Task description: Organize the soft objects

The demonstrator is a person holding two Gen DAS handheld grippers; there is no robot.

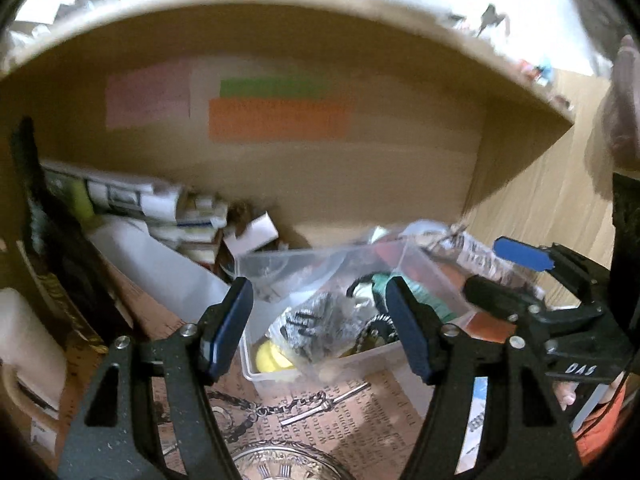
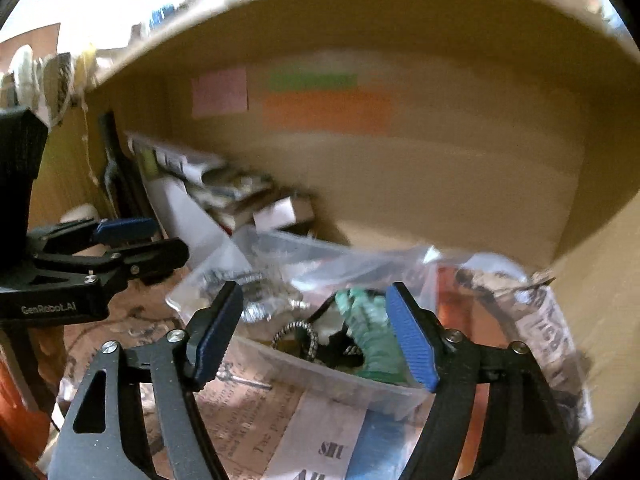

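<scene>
A clear plastic box (image 1: 280,374) (image 2: 344,384) sits on the newspaper-covered surface under a wooden shelf. It holds soft items: a green glove (image 2: 370,330) (image 1: 424,300), a clear bag of grey-black fabric (image 1: 316,322), a speckled cord (image 2: 298,334) and a yellow item (image 1: 270,356). My left gripper (image 1: 320,328) is open and empty just in front of the box. My right gripper (image 2: 316,330) is open and empty over the box's near edge; it also shows in the left wrist view (image 1: 496,276). The left gripper shows in the right wrist view (image 2: 136,240).
A wooden back panel (image 1: 280,160) carries pink, green and orange notes. Stacked boxes and papers (image 1: 160,204) lie at the back left. A crumpled newspaper bundle (image 2: 536,320) and an orange item (image 2: 456,300) sit right of the box. A chain (image 1: 280,404) lies in front.
</scene>
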